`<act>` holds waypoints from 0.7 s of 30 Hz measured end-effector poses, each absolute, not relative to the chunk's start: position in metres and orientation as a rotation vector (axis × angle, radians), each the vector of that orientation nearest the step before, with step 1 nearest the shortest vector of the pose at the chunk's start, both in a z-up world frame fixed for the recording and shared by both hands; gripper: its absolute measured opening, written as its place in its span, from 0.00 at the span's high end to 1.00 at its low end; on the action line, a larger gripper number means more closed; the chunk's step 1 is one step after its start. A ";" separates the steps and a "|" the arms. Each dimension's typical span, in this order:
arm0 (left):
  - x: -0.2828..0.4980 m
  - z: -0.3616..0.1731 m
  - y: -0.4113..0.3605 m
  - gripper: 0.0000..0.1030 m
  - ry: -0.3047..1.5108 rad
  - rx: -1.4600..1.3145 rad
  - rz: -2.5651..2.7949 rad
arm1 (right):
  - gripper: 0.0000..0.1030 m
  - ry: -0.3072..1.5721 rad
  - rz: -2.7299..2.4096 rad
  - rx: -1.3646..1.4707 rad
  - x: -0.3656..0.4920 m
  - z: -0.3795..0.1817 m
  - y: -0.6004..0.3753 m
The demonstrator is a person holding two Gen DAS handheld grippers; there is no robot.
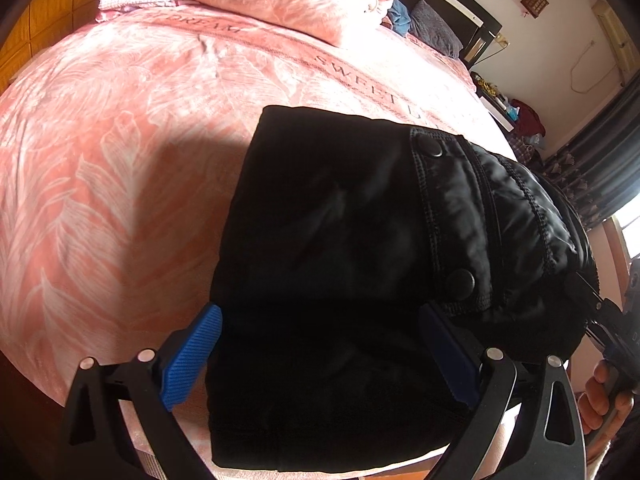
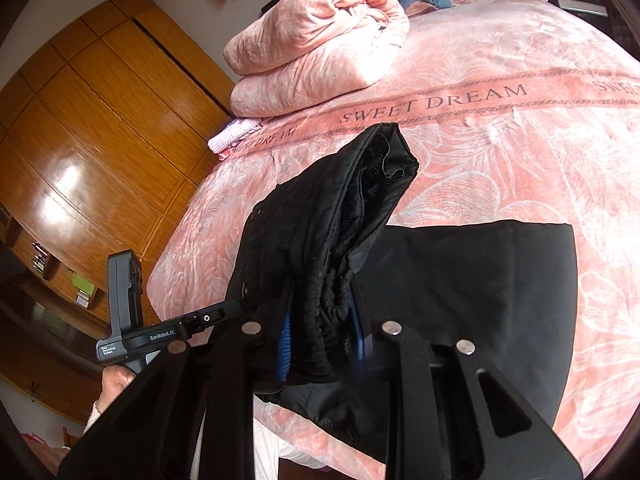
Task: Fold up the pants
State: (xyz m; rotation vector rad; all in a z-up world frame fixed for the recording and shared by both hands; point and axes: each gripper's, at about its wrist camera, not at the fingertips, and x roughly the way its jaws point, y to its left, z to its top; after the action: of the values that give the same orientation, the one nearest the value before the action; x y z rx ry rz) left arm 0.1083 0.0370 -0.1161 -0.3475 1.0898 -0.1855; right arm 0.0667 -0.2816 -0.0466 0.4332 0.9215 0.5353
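- The pink plush bedspread [image 2: 500,152], patterned with pale leaf shapes, carries a darker woven band reading "SWEET DREAM" in the right wrist view; the left wrist view shows the same words upside down.
- The black pants [image 1: 332,240], folded into a thick block, lie on the bed near its front edge. Their fabric is matte on the leg part, while the waist part is glossy, quilted and stitched, with two round black snap buttons [image 1: 432,147].
- The left claw [image 1: 320,356] stands wide apart, its ribbed blue pads either side of the folded leg part; they do not visibly press on it.
- The right claw [image 2: 322,340] is clamped on the gathered elastic waistband, which rises in a bunched ridge above the flat part.
- The left handset [image 2: 132,320] bears the white lettering "GenRobot.AI", and a smaller label too fine to read.
- A rolled pink plush quilt [image 2: 320,36] rests further up the bed, beside a glossy wooden wardrobe [image 2: 80,140].
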 end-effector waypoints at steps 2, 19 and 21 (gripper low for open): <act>0.107 -0.113 0.033 0.04 1.086 -0.332 -0.199 | 0.78 0.917 0.512 0.454 0.058 -0.045 -0.295; 0.109 -0.119 0.003 0.04 1.116 -0.255 -0.229 | 0.33 1.037 0.338 0.411 0.042 -0.093 -0.338; 0.108 -0.114 0.001 0.04 1.099 -0.231 -0.221 | 0.31 1.022 0.337 0.395 0.050 -0.084 -0.341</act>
State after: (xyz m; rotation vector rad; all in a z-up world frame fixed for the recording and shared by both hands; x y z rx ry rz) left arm 0.1080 0.0014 -0.1138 -0.2311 1.0986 -0.2209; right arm 0.0497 -0.3407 -0.0836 0.3955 1.0225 0.3373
